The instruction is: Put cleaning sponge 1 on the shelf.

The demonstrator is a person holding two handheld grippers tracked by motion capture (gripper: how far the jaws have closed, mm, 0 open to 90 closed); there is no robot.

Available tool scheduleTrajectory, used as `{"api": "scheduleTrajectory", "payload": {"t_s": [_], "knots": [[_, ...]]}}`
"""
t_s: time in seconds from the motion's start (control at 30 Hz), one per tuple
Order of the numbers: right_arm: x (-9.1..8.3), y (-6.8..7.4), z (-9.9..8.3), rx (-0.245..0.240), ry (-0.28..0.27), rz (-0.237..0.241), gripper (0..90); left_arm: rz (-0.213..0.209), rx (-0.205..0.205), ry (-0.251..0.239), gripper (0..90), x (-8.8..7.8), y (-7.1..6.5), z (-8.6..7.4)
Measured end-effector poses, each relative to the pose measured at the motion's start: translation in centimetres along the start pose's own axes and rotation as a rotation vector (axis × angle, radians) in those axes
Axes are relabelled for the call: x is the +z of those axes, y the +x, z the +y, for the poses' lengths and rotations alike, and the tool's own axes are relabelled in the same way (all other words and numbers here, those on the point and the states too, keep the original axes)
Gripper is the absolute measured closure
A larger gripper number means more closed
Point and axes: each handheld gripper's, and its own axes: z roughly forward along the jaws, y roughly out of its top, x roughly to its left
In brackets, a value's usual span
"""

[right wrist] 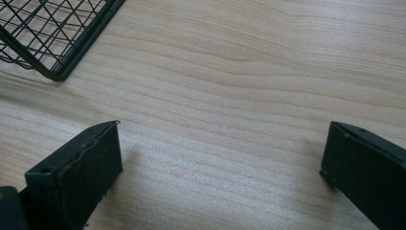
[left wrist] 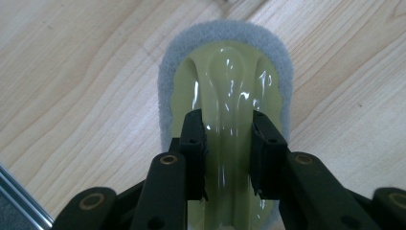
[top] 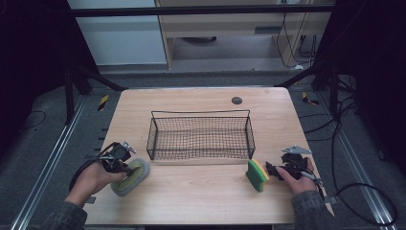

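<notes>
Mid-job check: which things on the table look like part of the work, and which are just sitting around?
Likely in play:
- grey scrubber with green handle, left gripper closed on its ridge
- green and yellow sponge, by the right gripper, jaws open
- black wire basket, empty, probably the target

Just there:
- dark round spot on the table

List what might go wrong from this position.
1. The left gripper grips the scrubber by its glossy ridge; that smooth handle may slip out when lifted.
2. The basket has a raised wire rim, so a low carry could snag on it.
3. The right gripper is open with bare table between its jaws, and the sponge stands on edge beside it; a poor approach may tip it.
</notes>
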Motion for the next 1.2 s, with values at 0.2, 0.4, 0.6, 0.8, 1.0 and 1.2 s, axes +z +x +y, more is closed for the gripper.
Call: {"api": "scheduleTrajectory", "payload": {"t_s": [0.2,0.4,0.6,0.8,1.0,1.2], "knots": [[0.0,0.0,0.0,-0.002,0.000,0.001,0.4,0.045,0.019,-0.109,70.3,-3.5,-0.1,-0.9],[0.0,0.0,0.0,-0.002,0.001,0.001,0.4,0.095,0.057,-0.177,70.3,-6.2,0.1,-1.2],[0.0,0.0,0.0,-0.003,0.001,0.001,0.4,0.125,0.124,-0.220,70.3,-7.5,0.6,0.4],[0.1,0.0,0.1,-0.003,0.001,0.000,0.4,0.131,0.201,-0.226,70.3,-7.7,0.9,3.0],[0.1,0.0,0.1,-0.003,0.001,0.002,0.4,0.142,0.298,-0.229,70.4,-8.0,0.2,5.5],[0.1,0.0,0.1,-0.004,0.001,0.002,0.4,0.152,0.422,-0.218,70.4,-8.4,-0.6,7.6]]}}
